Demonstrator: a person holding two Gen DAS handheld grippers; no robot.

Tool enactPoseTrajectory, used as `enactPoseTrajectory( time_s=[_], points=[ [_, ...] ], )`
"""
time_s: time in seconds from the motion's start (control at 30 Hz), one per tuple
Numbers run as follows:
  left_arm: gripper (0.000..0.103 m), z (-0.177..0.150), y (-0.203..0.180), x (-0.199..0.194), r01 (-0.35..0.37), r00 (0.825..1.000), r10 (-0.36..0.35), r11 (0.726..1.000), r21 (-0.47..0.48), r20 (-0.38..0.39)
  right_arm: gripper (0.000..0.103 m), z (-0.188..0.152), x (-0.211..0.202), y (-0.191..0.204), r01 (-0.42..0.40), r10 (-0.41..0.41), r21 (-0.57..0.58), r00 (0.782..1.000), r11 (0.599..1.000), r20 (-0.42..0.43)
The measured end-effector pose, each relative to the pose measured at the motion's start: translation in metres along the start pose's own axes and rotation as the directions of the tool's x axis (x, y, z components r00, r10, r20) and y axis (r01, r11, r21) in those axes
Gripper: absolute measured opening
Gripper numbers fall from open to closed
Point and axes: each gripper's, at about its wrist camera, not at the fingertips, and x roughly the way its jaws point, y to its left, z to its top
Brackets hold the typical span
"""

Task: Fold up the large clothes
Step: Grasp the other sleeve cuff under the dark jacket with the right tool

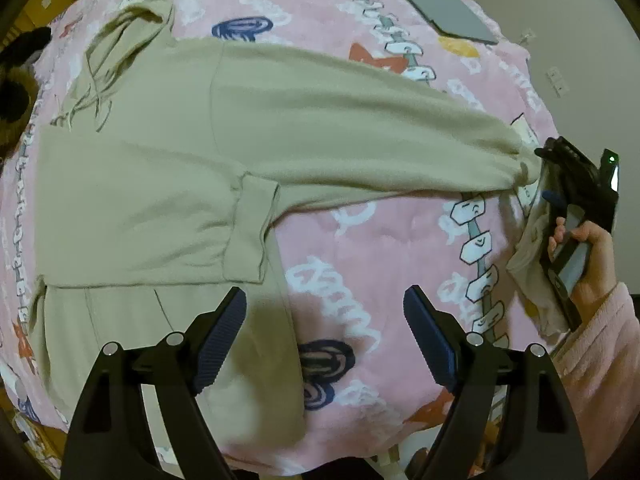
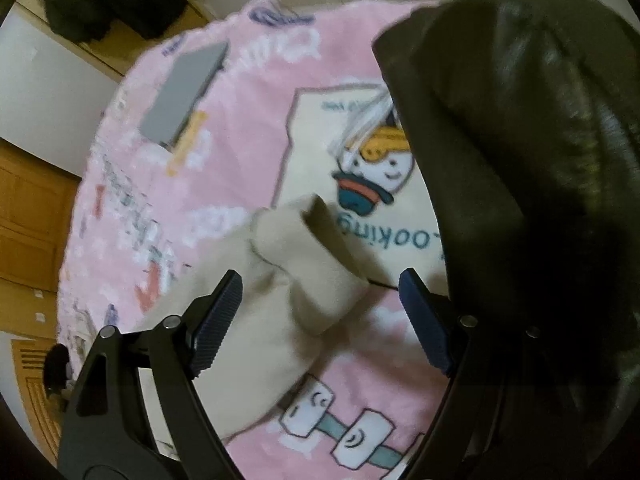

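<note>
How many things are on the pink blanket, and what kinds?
Beige hoodie: 1
Grey flat rectangular thing: 1
Tongs: 2, left tongs and right tongs
Dark leathery thing at the blanket's edge: 1
Total: 5, on the pink blanket.

Both your wrist views are dim and warm-toned, with flat indoor light and no glare. Strong fisheye distortion bulges the pink blanket into a dome and curves everything near the dark, vignetted corners. In your left view the beige hoodie looks fairly sharp at centre, and your left gripper casts a soft shadow on the fabric just below its fingers. Your right view is smeared with motion blur: the sleeve cuff, the blanket print and the grey book all have soft edges. A dark jacket at the right side sinks into near-black shadow, its folds catching faint sheen.
</note>
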Motion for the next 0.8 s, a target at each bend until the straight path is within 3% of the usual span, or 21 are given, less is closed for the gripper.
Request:
enactPoseTrajectory(
  time_s=[0.13,0.17,0.2,0.23,0.27,0.3,0.43,0.47,0.8],
  points=[
    [0.078,-0.002,-0.002,0.008,-0.013,1.0,0.013,1.0,-0.008,-0.027,0.079,-0.004,0.021,0.007,0.014,-0.016,-0.066,1.0,0.998,-0.026],
    [0.078,-0.002,-0.002,0.009,-0.014,0.999,0.014,1.0,-0.009,-0.029,0.072,-0.005,0.023,0.009,0.007,-0.009,-0.074,1.0,0.997,-0.026],
    [0.078,-0.002,-0.002,0.01,-0.02,0.999,0.02,1.0,-0.009,-0.031,0.057,-0.007,0.026,0.011,-0.009,0.007,-0.089,1.0,0.996,-0.023],
    [0.078,-0.002,-0.001,0.01,-0.026,0.999,0.026,1.0,-0.01,-0.03,0.053,-0.009,0.031,0.015,-0.002,-0.001,-0.112,1.0,0.994,-0.028],
    [0.078,-0.001,0.001,0.01,-0.03,0.999,0.03,0.999,-0.011,-0.03,0.038,-0.01,0.033,0.017,0.005,-0.009,-0.125,1.0,0.992,-0.03],
    [0.078,-0.001,0.003,0.009,-0.032,0.999,0.032,0.999,-0.015,-0.031,0.031,-0.012,0.033,0.018,0.003,-0.006,-0.128,1.0,0.992,-0.029],
    [0.078,0.0,0.014,0.009,-0.043,0.999,0.042,0.999,-0.033,-0.033,0.022,-0.011,0.029,0.021,-0.015,0.014,-0.132,1.0,0.991,-0.006],
    [0.078,0.0,0.017,0.008,-0.047,0.998,0.046,0.998,-0.034,-0.032,0.011,-0.01,0.028,0.024,-0.02,0.02,-0.14,1.0,0.99,-0.003],
    [0.078,0.007,0.048,0.009,-0.068,0.998,0.067,0.993,-0.099,-0.012,0.01,0.003,-0.024,0.067,-0.148,0.165,-0.189,0.983,0.971,0.08]
  ],
)
